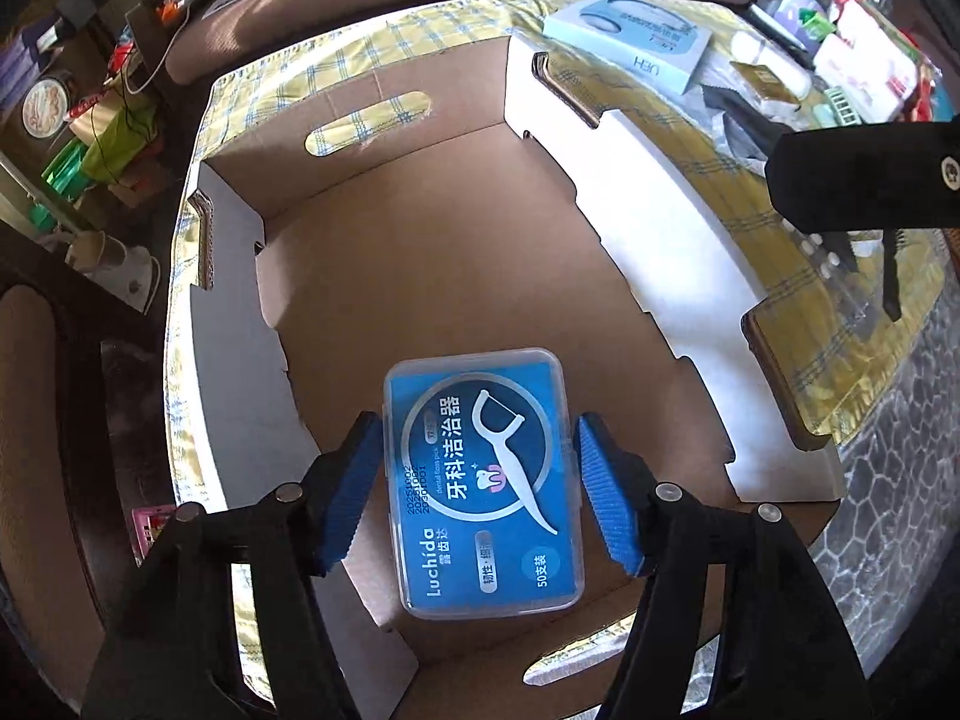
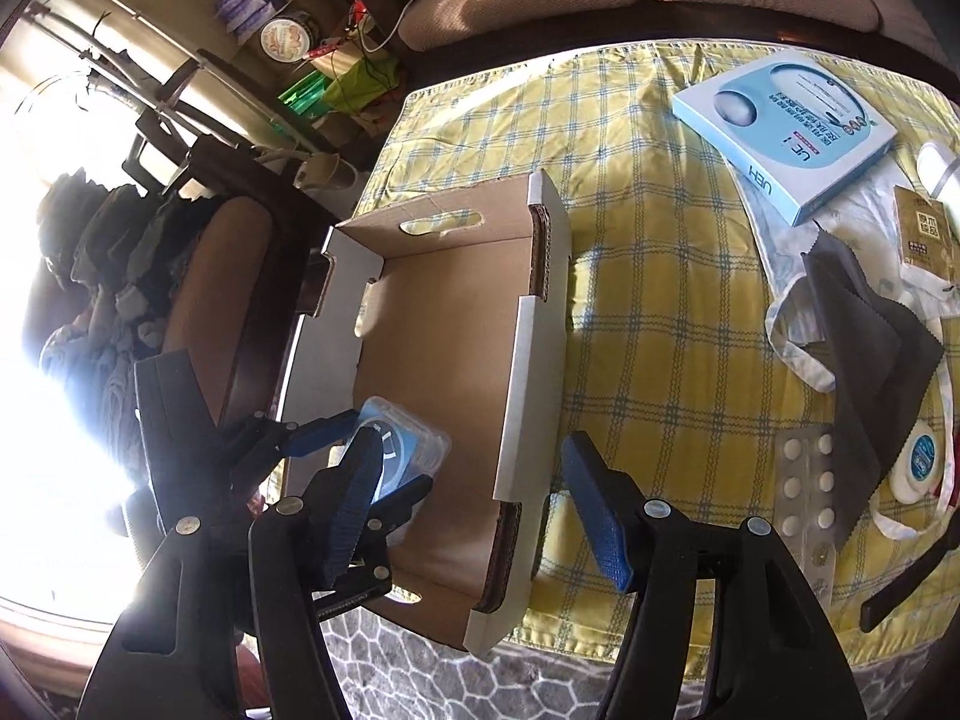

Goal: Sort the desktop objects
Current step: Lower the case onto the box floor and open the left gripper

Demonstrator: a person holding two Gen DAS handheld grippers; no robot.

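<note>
**Entry: sorting, step in hand — depositing item 1 in the box**

- **Cardboard box** (image 1: 420,276): open-topped, on the desk's yellow checked cloth (image 2: 660,276). Holds only the item below.
- **Floss-pick case** (image 1: 483,483): clear plastic, blue label, lying flat at the near end of the box floor, label up.
- **Left gripper** (image 1: 480,492): over the box, pointing steeply down. Its blue fingers (image 1: 354,492) stand on either side of the case; a thin gap shows at each side, so they appear to have let go. Judged: release made, case delivered.
- **Right gripper** (image 2: 474,510): fingers parted about halfway, nothing between them; it hangs over the box's right wall and the cloth beside it.
- **Still unsorted, right of the box:**
  - blister pack of white tablets (image 2: 804,492), nearest the right gripper;
  - dark grey cloth (image 2: 870,348), overlapping the blister pack's far edge;
  - round white case with a blue label (image 2: 918,462), partly under the cloth;
  - light blue carton (image 2: 786,126), far side of the desk;
  - gold sachet (image 2: 918,228);
  - white drawstring bag (image 2: 798,324) beneath several of these.

**Next move, judged:** the left gripper should lift straight up clear of the case and box walls. The right gripper's likeliest pick is the blister pack; being thin and flat on cloth, it calls for a low approach at an edge, fingers wide enough to span it, without snagging the grey cloth.
</note>
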